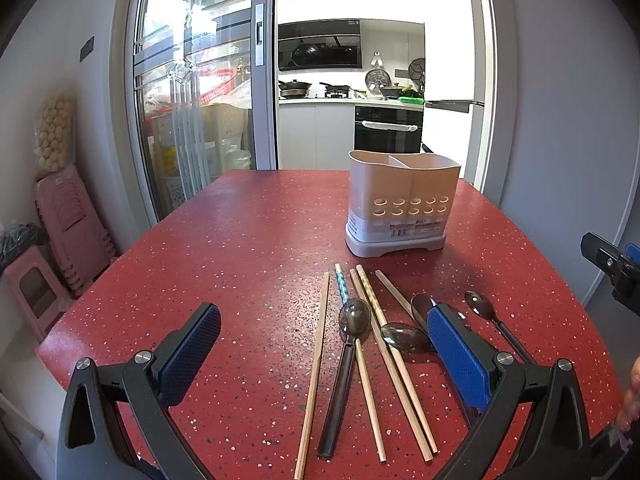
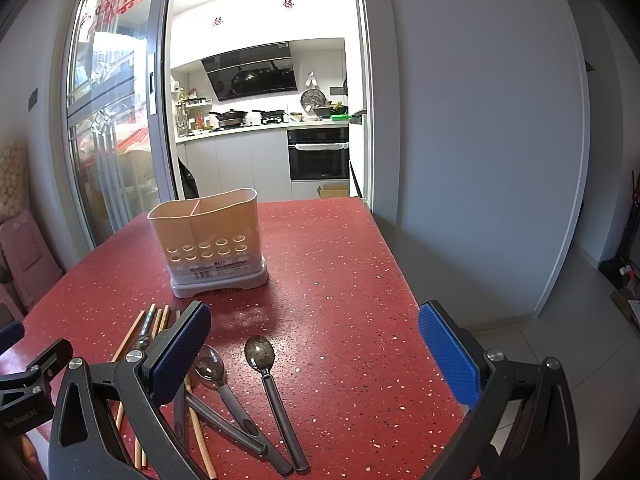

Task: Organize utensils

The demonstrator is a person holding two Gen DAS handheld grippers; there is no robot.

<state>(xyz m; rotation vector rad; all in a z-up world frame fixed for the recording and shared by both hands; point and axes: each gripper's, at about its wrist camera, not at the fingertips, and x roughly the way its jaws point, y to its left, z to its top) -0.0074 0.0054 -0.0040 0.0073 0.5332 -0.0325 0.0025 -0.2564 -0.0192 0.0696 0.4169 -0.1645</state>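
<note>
A two-compartment utensil holder (image 1: 402, 204) stands upright and empty-looking on a red speckled table (image 1: 240, 248), with bare tabletop open to its left and on its near side. Just in front of the holder, wooden chopsticks (image 1: 316, 372) and dark-handled spoons (image 1: 346, 356) lie loose in a fan, several crossing or touching one another. The left gripper (image 1: 324, 344) hovers over this spread on the near side of the holder, its blue-padded fingers (image 1: 460, 356) spread wide and holding nothing. The right gripper (image 2: 314, 344) hangs to the holder's near right, fingers (image 2: 448, 352) likewise wide apart and empty, above two spoons (image 2: 260, 360) that lie clear of the rest. To the right of the holder the table's edge (image 2: 404, 280) falls away to a tiled floor (image 2: 580, 320); beyond the holder the far edge meets a doorway into a kitchen (image 2: 272, 128). The right gripper's left finger hides part of the chopstick pile, and the near ends of the utensils there are covered by the gripper frame. Print on the holder's label is too small to read.
</note>
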